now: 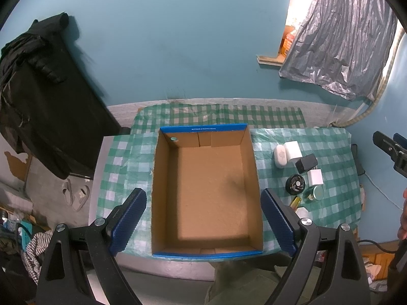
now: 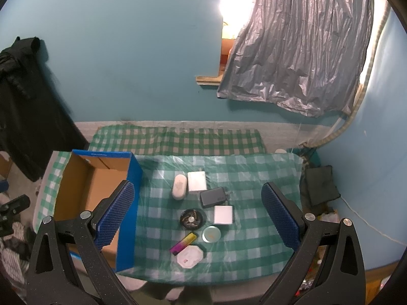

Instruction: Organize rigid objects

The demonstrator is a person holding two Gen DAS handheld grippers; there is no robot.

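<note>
Looking down from left wrist cam: left gripper [image 1: 203,218] spread wide, holding nothing, fingers hanging either side of the cardboard box [image 1: 206,251] w/ blue rim. Box sits on green checked cloth [image 1: 119,167], interior bare brown, open top. This view shows full box floor; right cam doesn't. Items cluster to the right of box: white oval case [image 1: 279,156], white cube [image 1: 293,150], black block [image 1: 306,163], small white box [image 1: 315,177], black round fan-like disc [image 1: 295,184], glass jar w/ teal lid [image 1: 315,193]. Yellow stick and the white piece near it partly hidden behind right finger. Right gripper [image 1: 391,150] pokes in at right edge, apart from items; opening can't tell here.

Right wrist cam: right gripper [image 2: 197,216] also spread wide, empty, above the item cluster. Box [image 2: 133,203] seen from its blue outer side, left of frame, partly behind left finger. Items all clear here: oval case [image 2: 179,186], cube [image 2: 197,181], black block [image 2: 213,197], small white box [image 2: 223,214], disc [image 2: 192,219], jar lid [image 2: 211,233], yellow-pink stick [image 2: 183,242], white octagonal piece [image 2: 190,256] touching stick's end. Nothing in box. Dark pad [image 2: 321,185] off cloth at right.
</note>
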